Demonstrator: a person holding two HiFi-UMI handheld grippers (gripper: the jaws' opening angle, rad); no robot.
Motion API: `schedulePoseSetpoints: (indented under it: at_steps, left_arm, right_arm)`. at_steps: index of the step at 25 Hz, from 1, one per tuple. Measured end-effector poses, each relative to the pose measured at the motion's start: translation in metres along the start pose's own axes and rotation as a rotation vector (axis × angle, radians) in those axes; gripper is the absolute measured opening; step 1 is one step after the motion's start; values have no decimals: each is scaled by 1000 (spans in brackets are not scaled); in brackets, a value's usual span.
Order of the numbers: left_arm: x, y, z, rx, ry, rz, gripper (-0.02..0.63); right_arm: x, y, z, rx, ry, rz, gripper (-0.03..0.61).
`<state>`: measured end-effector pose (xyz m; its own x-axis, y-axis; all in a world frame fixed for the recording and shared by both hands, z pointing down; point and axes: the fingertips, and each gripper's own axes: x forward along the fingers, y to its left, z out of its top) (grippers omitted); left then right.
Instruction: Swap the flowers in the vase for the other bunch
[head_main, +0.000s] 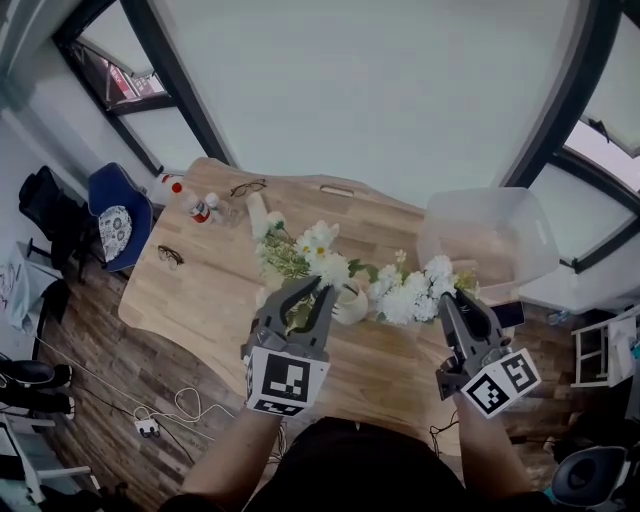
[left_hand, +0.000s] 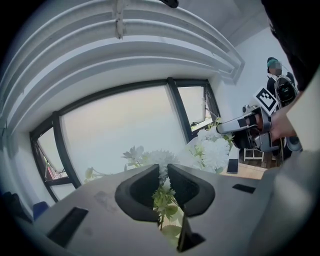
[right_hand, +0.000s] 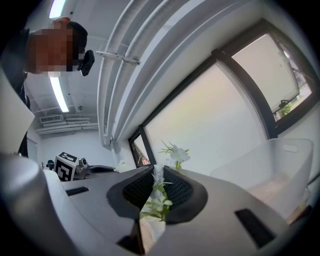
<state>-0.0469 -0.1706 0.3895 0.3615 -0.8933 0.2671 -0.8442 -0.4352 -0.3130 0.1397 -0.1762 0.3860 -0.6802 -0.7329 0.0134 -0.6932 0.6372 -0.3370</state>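
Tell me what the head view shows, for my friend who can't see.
Two hand-held grippers each pinch a bunch of white flowers over a wooden table: the left gripper holds the leafy bunch, the right gripper the fuller bunch. A white vase shows between them, a clear bin at the right.

Bin right of flowers, on table.

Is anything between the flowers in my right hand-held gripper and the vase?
Nothing visible lies between them: the white bunch in the right hand-held gripper almost reaches the vase. The left hand-held gripper grips the other bunch beside the vase; whether its stems are out isn't clear.
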Motion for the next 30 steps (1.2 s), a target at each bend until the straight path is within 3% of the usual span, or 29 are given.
schedulePoseSetpoints:
  at_steps: [18, 25, 30]
  left_arm:
    - [-49, 59, 54, 66, -92, 155, 51]
    - [-84, 108, 31, 36, -86, 219, 51]
    - [-97, 111, 29, 33, -77, 272, 51]
  right_arm:
    - [26, 35, 56, -25, -73, 95, 77]
    - [59, 80, 63, -57, -85, 144, 77]
    - [55, 85, 76, -68, -107, 180, 77]
